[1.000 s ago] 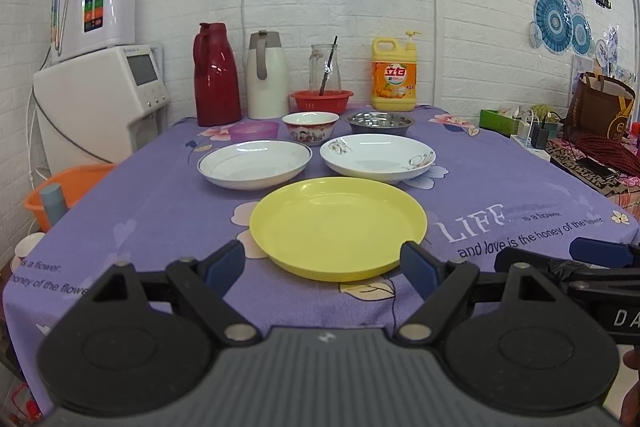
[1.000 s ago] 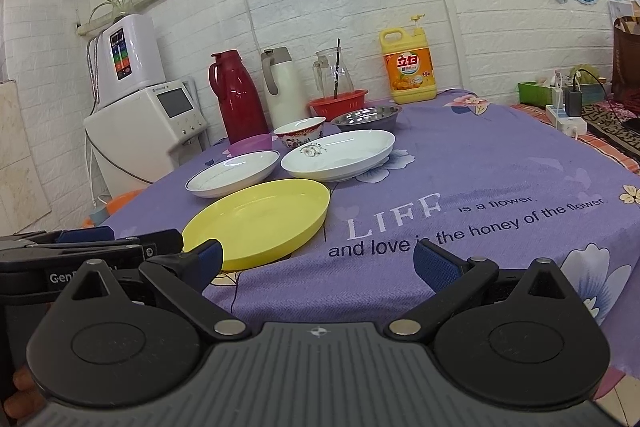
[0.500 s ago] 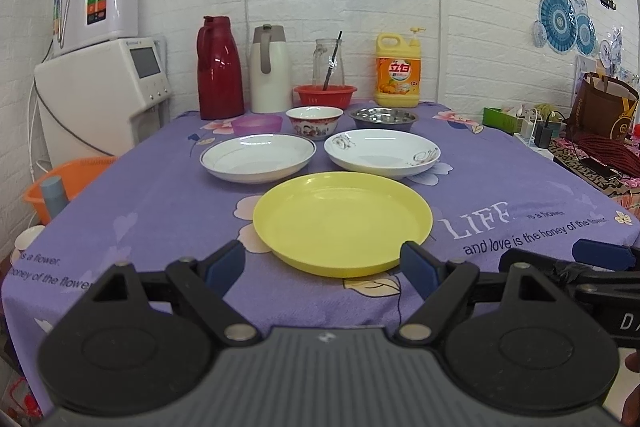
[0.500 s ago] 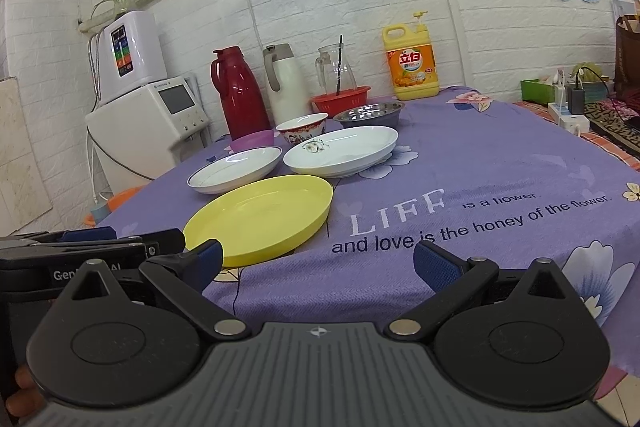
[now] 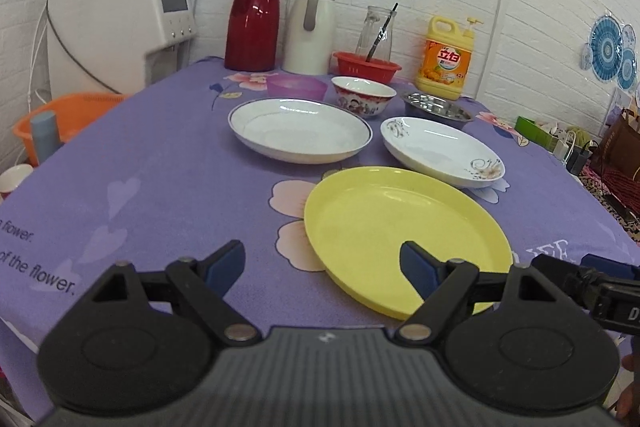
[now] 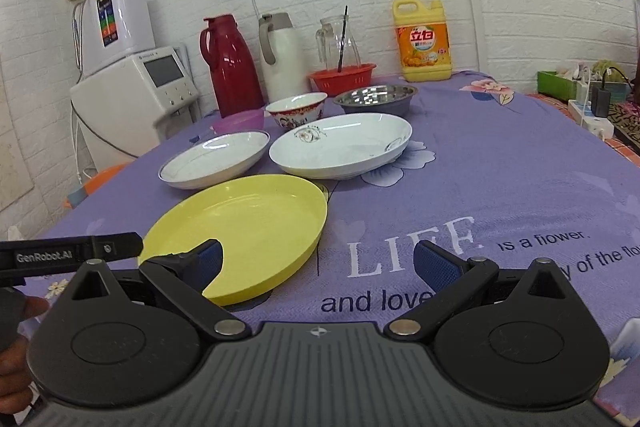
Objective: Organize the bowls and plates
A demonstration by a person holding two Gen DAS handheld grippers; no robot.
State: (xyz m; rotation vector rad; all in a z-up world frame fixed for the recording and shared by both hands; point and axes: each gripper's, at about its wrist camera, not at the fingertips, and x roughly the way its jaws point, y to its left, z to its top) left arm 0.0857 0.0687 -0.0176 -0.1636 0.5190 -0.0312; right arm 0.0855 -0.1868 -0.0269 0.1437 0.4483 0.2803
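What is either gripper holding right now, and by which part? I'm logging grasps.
Nothing is held. The left gripper and the right gripper both stand open near the yellow plate, with no pad pressing on it.

Behind the round yellow plastic plate, two white ceramic plates sit side by side; bowls stand farther back.

Both grippers sit closer to the yellow plate than before; L gripper is shifted left w/ view rolled, R gripper nearer its right rim.
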